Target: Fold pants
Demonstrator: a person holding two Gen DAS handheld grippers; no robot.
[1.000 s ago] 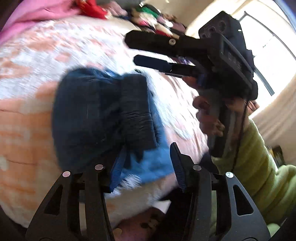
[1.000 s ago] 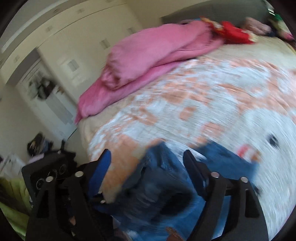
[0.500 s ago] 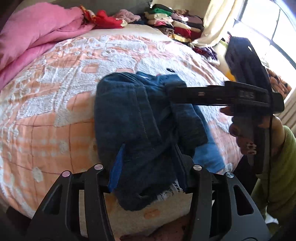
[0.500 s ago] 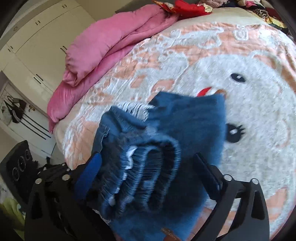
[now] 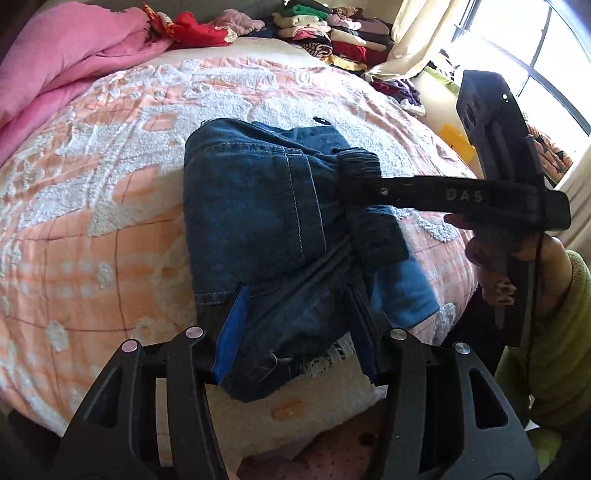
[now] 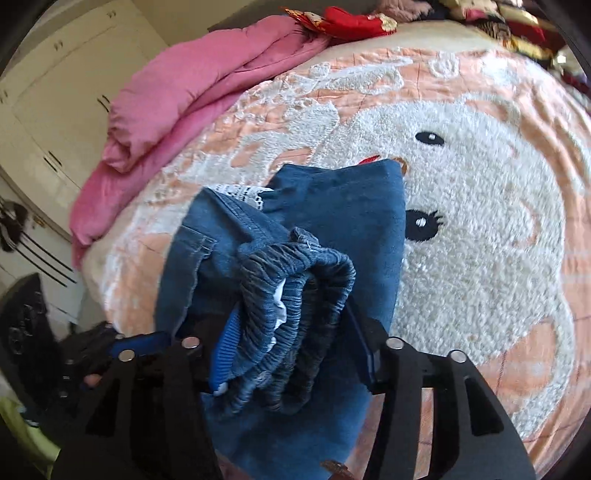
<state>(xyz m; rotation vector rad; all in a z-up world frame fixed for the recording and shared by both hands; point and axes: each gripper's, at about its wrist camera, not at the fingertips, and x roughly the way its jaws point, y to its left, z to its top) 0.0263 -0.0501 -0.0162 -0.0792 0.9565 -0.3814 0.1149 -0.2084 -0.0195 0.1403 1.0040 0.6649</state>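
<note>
Pants (image 5: pixel 258 221), denim, part-folded on bedspread (image 5: pixel 92 221): right gripper (image 6: pixel 291 332) clamps elastic waistband at 6 o'clock, left gripper (image 5: pixel 295 332) pinches hem; best lowered together, edges aligned.

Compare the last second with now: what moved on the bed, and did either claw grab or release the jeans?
The jeans went from a blurred, moving bundle to lying folded and steady on the bedspread. The right claw, open above the bed a second ago, came down and now straddles the elastic waistband. The left claw stays around the hem end. The pink blanket and clothes pile are unchanged.
</note>
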